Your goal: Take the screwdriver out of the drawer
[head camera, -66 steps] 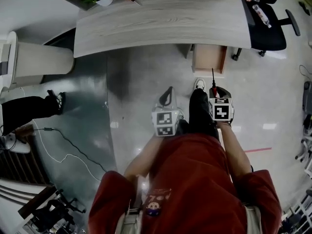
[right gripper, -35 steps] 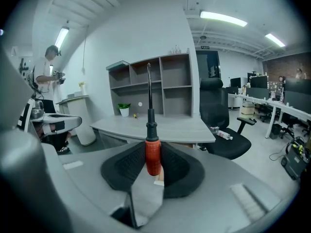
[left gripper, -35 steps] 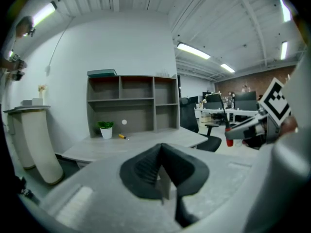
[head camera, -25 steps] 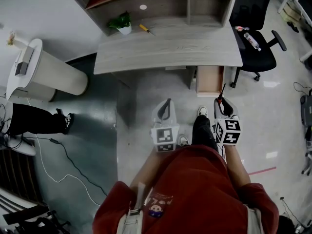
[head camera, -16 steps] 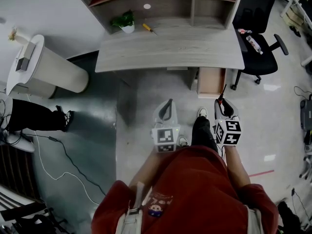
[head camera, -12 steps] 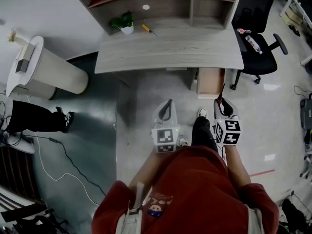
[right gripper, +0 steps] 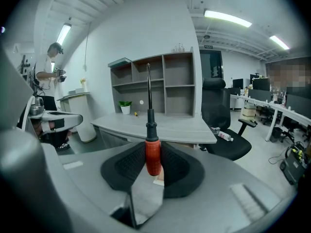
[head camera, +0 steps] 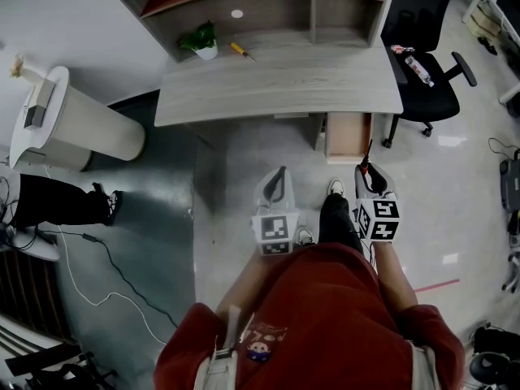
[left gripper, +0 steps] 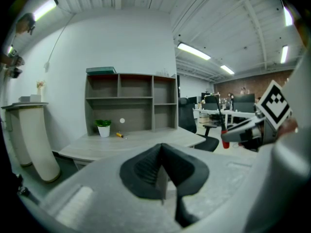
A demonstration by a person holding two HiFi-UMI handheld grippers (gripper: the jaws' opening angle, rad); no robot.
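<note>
We grip the screwdriver (right gripper: 152, 155) by its red handle in the jaws of the right gripper (head camera: 370, 179), near the open drawer (head camera: 348, 136); left gripper (head camera: 278, 179) jaws are together, w/ nothing between.

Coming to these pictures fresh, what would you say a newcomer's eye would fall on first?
The red-handled screwdriver stands out, clamped in the right tongs with its shaft pointing toward the desk. Just ahead, a drawer stands open under the desk's right end. The left tongs are shut and empty.
</note>
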